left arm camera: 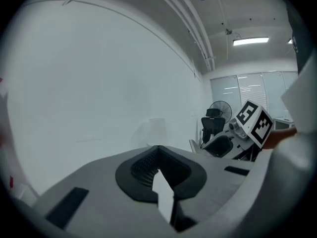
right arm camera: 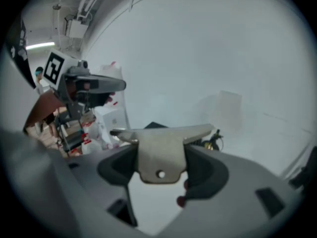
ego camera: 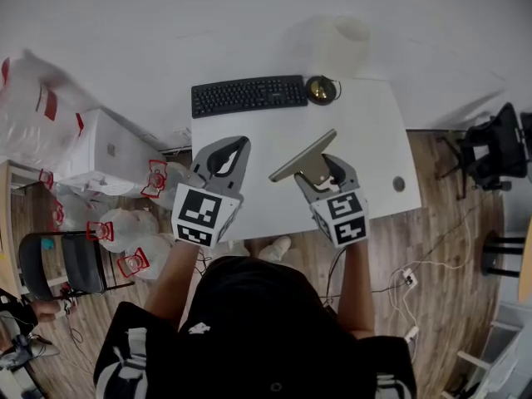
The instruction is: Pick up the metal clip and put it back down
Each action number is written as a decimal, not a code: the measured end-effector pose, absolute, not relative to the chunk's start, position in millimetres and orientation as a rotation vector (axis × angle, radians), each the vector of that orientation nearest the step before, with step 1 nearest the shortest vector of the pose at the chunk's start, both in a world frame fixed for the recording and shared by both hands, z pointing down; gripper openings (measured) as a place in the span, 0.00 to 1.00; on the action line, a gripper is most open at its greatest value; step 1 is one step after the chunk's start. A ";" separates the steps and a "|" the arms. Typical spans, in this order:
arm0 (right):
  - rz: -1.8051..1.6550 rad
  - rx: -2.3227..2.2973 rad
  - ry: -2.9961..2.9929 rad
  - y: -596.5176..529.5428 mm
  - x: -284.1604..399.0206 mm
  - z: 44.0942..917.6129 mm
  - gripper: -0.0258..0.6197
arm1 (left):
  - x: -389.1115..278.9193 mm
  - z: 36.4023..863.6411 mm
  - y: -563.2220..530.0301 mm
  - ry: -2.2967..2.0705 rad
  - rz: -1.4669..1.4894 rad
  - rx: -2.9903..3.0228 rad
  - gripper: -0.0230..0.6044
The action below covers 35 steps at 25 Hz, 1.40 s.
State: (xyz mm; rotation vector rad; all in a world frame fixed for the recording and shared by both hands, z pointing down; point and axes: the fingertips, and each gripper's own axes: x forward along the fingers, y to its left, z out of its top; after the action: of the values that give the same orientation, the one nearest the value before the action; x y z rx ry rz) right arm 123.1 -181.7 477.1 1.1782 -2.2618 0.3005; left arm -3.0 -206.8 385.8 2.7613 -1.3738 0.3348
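While the left claw (ego camera: 242, 142) sits closed, the right claw (ego camera: 322, 167) pinches a flat, matte, T-shaped metal clip (ego camera: 303, 157).

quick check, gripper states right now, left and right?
Left gripper: shut, nothing between the jaws.
Right gripper: shut on the metal clip.

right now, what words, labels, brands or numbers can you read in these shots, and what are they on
No text is readable in any view.
keyboard: key legends too small to read.
left gripper and right gripper: cube faces carry black-and-white square patterns, no letters.
white box: small dark mark, too small to read.
metal clip: bare metal, no print showing.
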 end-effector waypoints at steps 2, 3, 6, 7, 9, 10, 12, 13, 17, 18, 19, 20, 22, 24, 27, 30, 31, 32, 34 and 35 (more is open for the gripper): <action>0.349 1.129 -2.232 -174.7 121.2 498.6 0.48 | -4.7 396.0 -206.7 -1.372 0.358 2.739 0.07; 0.369 1.107 -2.215 -171.0 120.9 509.1 0.48 | -4.9 400.9 -206.4 -1.369 0.365 2.727 0.07; 0.432 1.042 -2.161 -159.7 121.8 540.9 0.48 | -4.3 412.3 -205.1 -1.352 0.372 2.698 0.07; 0.461 1.018 -2.146 -156.0 121.7 551.3 0.48 | -4.3 415.8 -204.9 -1.345 0.374 2.690 0.07; 0.514 0.968 -2.115 -148.6 121.0 571.5 0.48 | -5.3 426.3 -203.8 -1.328 0.394 2.663 0.07; 0.532 0.945 -2.098 -144.8 120.9 581.3 0.48 | -6.1 432.4 -202.9 -1.323 0.407 2.649 0.07; 0.559 0.908 -2.063 -138.1 121.4 600.0 0.48 | -7.0 439.5 -203.2 -1.324 0.410 2.637 0.07; 0.572 0.892 -2.048 -135.3 121.7 608.9 0.48 | -7.6 441.8 -203.4 -1.325 0.408 2.634 0.07; 0.622 0.824 -1.995 -125.8 123.4 643.2 0.48 | -14.8 457.7 -200.7 -1.332 0.434 2.590 0.07; 0.621 0.801 -1.977 -123.5 124.2 652.7 0.48 | -16.7 461.1 -200.1 -1.334 0.442 2.579 0.07; 0.612 0.775 -1.953 -121.3 125.4 663.0 0.48 | -18.6 463.5 -199.6 -1.336 0.450 2.569 0.07; 0.596 0.748 -1.922 -119.1 126.8 673.5 0.48 | -20.6 465.3 -199.1 -1.338 0.456 2.561 0.07; 0.564 0.701 -1.861 -115.4 129.1 693.9 0.48 | -25.2 468.5 -197.8 -1.345 0.464 2.552 0.07; 0.550 0.668 -1.822 -114.3 130.1 711.5 0.48 | -30.4 473.4 -196.0 -1.353 0.475 2.536 0.07; 0.551 0.643 -1.780 -117.1 132.2 730.7 0.48 | -37.0 480.7 -194.5 -1.360 0.493 2.512 0.07; 0.542 0.633 -1.764 -128.0 130.6 739.7 0.48 | -42.9 487.4 -194.1 -1.360 0.503 2.486 0.07; 0.541 0.630 -1.762 -131.9 129.3 741.6 0.48 | -44.6 488.8 -194.2 -1.361 0.506 2.481 0.07; 0.542 0.626 -1.760 -135.3 127.7 743.5 0.48 | -46.1 489.9 -194.3 -1.363 0.509 2.477 0.07; 0.543 0.608 -1.753 -140.9 124.6 747.6 0.48 | -48.5 492.2 -194.3 -1.365 0.516 2.472 0.07; 0.539 0.599 -1.749 -143.6 123.4 749.4 0.48 | -49.4 493.5 -194.2 -1.366 0.519 2.468 0.07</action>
State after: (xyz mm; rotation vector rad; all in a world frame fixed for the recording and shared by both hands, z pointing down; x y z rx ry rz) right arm 123.4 -143.6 749.4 0.5990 -1.7493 0.5389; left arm -49.4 -194.2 493.5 2.4678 -1.3659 0.5186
